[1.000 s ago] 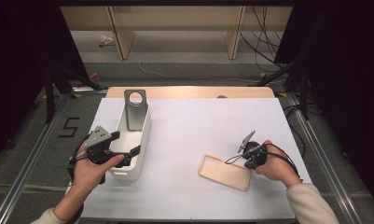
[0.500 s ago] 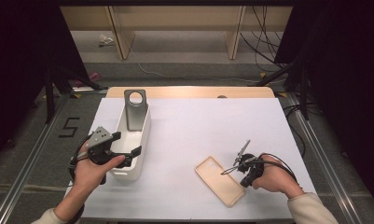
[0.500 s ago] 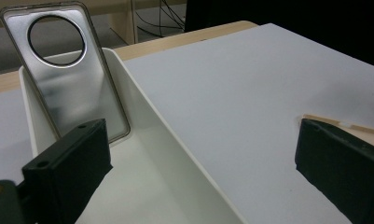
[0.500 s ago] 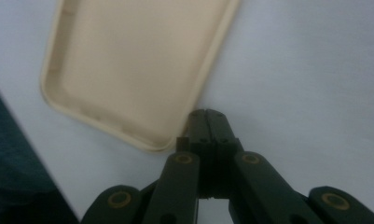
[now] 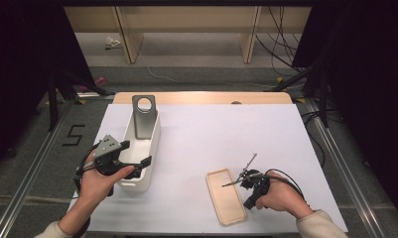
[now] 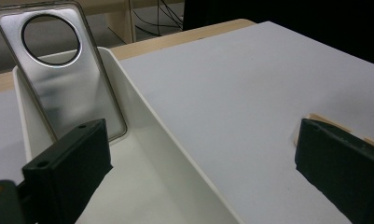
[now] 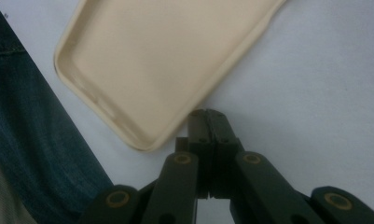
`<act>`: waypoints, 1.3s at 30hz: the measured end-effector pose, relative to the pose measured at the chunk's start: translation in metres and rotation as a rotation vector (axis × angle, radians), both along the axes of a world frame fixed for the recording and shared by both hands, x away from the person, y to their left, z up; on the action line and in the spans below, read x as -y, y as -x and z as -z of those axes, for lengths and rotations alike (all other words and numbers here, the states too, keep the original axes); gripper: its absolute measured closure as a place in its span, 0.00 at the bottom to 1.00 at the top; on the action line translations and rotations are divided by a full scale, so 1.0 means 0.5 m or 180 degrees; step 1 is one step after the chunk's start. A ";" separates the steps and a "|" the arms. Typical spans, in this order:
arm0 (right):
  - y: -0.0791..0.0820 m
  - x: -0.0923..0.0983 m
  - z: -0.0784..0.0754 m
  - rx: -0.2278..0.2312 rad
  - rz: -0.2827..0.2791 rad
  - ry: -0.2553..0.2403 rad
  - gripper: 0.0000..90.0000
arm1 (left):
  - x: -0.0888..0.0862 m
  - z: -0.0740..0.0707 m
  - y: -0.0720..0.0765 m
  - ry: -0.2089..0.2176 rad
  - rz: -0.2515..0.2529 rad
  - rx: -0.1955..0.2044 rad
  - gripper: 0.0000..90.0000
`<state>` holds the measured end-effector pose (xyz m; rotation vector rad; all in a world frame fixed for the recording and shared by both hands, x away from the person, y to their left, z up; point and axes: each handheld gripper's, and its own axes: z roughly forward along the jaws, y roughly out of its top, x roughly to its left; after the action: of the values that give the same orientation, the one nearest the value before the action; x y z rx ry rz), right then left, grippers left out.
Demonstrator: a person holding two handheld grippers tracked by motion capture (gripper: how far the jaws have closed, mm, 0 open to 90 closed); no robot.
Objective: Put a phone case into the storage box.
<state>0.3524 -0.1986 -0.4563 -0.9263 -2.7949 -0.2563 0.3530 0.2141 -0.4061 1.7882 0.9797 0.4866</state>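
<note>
A: Where's the beige case (image 5: 226, 196)?
B: Flat by the table's (image 5: 211, 134) near edge, right gripper (image 7: 206, 114) clenched empty against its rim.
A: Left gripper (image 5: 137, 166)?
B: Released, straddling the white bin's (image 5: 154, 136) wall; jaws cropped.

- White table (image 5: 201, 139), wood edge at far end.
- Wooden shelf legs (image 5: 124, 34) beyond table.
- Grey floor (image 5: 33, 148) left of table, marked "5" (image 5: 73, 135).
- Dark curtains (image 5: 365, 74) either side.
</note>
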 end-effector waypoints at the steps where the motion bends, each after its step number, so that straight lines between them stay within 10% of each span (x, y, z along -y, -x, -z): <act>1: 0.000 -0.001 0.001 -0.0006 0.0010 0.0008 0.99 | 0.000 0.000 0.000 -0.0001 -0.0001 0.0001 0.04; 17: -0.018 -0.013 -0.030 0.0259 0.0968 -0.0045 0.47 | 0.008 -0.003 0.004 -0.0011 0.0053 0.0041 0.04; 39: -0.041 -0.074 -0.021 0.0216 0.1601 0.0411 0.69 | 0.016 -0.004 0.006 -0.0033 0.0112 0.0050 0.04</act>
<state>0.3730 -0.1616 -0.4455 -1.6740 -2.6130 -0.1767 0.3500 0.2061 -0.4040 1.8054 0.9350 0.4837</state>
